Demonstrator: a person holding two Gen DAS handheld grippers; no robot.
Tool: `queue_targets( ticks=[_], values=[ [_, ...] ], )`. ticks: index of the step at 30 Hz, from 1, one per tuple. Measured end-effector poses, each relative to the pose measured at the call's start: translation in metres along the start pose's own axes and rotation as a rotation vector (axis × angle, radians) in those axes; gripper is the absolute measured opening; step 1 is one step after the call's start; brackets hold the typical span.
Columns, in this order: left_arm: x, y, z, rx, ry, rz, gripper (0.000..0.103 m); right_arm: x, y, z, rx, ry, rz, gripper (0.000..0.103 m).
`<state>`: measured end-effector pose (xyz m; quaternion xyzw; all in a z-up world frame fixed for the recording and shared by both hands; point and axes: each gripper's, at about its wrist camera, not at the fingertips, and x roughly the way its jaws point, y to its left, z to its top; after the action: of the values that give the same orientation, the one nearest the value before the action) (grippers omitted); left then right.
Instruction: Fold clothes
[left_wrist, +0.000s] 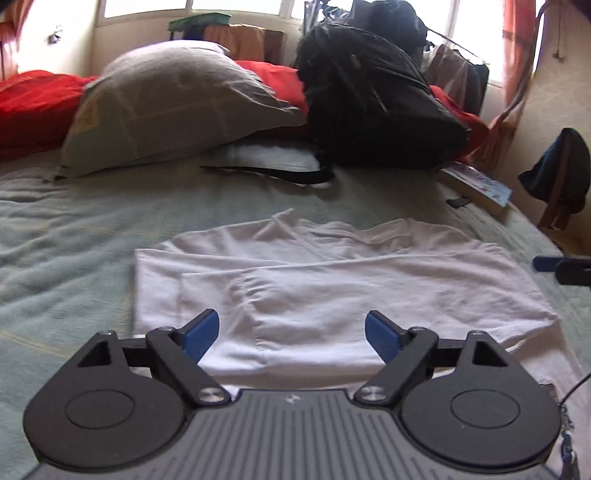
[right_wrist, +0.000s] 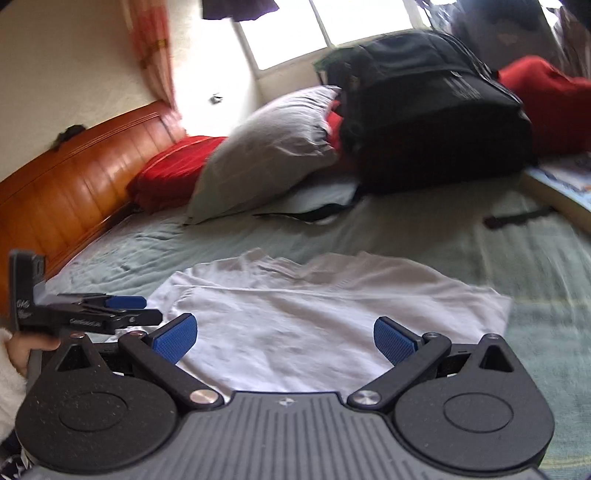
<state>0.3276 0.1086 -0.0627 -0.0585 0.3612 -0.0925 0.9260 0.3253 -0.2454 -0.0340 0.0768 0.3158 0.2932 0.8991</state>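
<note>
A: Where is the white garment (left_wrist: 332, 280)?

B: Spread flat on the green bedspread (left_wrist: 66, 236), about mid-bed, partly folded, with one layer lying across its near half. Its far edge is rumpled. In the right wrist view it shows again (right_wrist: 314, 314), one corner reaching toward the bed's right edge.

A: And the left gripper (left_wrist: 291, 334)?

B: Jaws wide apart, blue pads (left_wrist: 201, 334) hanging over the near part of the garment, nothing between them. Whether they touch the cloth I cannot tell.

A: The right gripper (right_wrist: 285, 338)?

B: The same: jaws spread, empty, poised over the garment's near edge. The left gripper appears at the left of that view (right_wrist: 110, 314), held by a hand (right_wrist: 26, 349) in a fluffy white sleeve (right_wrist: 9, 387).

A: What else lies on the bed?

B: Toward the far edge, a grey pillow (left_wrist: 177, 103) leans on a red blanket (left_wrist: 33, 99), and a black backpack (left_wrist: 373, 96) stands beside the pillow (one strap trails onto the bedspread). A flat box with a printed lid (left_wrist: 476, 186) sits near the far right corner. The wooden headboard (right_wrist: 62, 184) runs along the bed's left edge in the right wrist view.
</note>
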Motion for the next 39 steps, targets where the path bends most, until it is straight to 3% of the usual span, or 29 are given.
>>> queue_targets(
  ticks=[3,6,10,15,18,20,22,26,34,39],
  values=[
    [0.016,-0.002,-0.006,0.012,0.062,0.029,0.087,-0.004,-0.01,-0.008,-0.007,0.033,-0.07,0.103],
    [0.015,-0.004,-0.01,0.038,0.061,0.055,0.087,-0.008,-0.02,-0.016,-0.013,0.066,-0.14,0.098],
    [0.004,-0.012,-0.002,0.09,0.05,0.051,0.089,-0.011,-0.032,-0.024,-0.025,0.104,-0.221,0.101],
    [0.011,-0.026,0.007,0.154,0.033,0.005,0.093,0.023,-0.027,-0.001,-0.084,0.073,-0.164,0.102],
    [0.023,-0.021,0.004,0.159,0.049,0.036,0.093,0.044,-0.028,0.012,-0.113,0.068,-0.142,0.102],
    [0.029,-0.007,-0.002,0.137,0.075,0.101,0.094,0.057,-0.048,0.008,-0.095,0.131,-0.224,0.102],
    [0.022,0.013,-0.005,0.077,0.073,0.095,0.095,0.061,-0.064,0.004,-0.079,0.181,-0.301,0.103],
    [-0.003,0.028,-0.001,0.059,0.047,0.111,0.095,0.039,-0.047,0.004,-0.09,0.15,-0.255,0.103],
    [-0.026,-0.012,-0.017,0.326,0.071,0.004,0.096,-0.006,-0.013,0.004,-0.113,0.087,-0.162,0.103],
    [-0.044,0.0,-0.028,0.302,0.088,0.026,0.096,-0.021,-0.003,-0.009,-0.116,0.101,-0.179,0.103]
  ],
)
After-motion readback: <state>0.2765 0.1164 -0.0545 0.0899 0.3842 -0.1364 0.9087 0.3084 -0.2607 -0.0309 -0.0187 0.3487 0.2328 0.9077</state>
